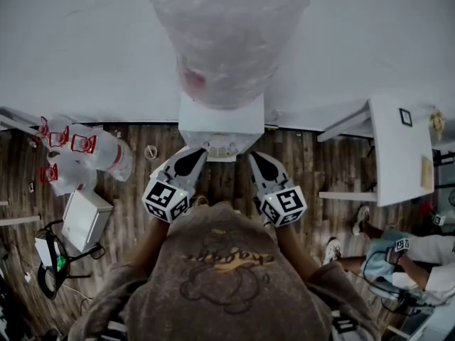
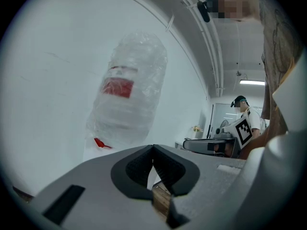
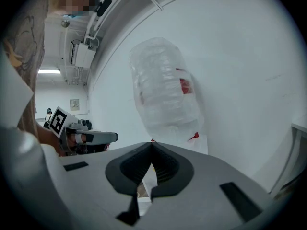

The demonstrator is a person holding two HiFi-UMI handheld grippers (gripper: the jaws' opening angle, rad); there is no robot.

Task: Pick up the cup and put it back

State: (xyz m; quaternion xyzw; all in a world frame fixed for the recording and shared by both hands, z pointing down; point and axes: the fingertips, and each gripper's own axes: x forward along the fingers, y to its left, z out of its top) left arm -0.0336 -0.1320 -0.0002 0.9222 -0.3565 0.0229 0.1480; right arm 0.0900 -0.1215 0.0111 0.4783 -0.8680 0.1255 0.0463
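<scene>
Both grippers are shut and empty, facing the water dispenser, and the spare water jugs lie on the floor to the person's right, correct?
No. The spare water jugs lie on the floor to the person's left, as the head view shows. The left gripper and right gripper are shut and empty, facing the water dispenser.

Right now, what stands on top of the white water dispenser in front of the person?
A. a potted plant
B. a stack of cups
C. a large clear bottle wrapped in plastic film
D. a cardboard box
C: in the head view a large clear bottle, covered in crinkled plastic film, sits on the white water dispenser by the wall.
</scene>
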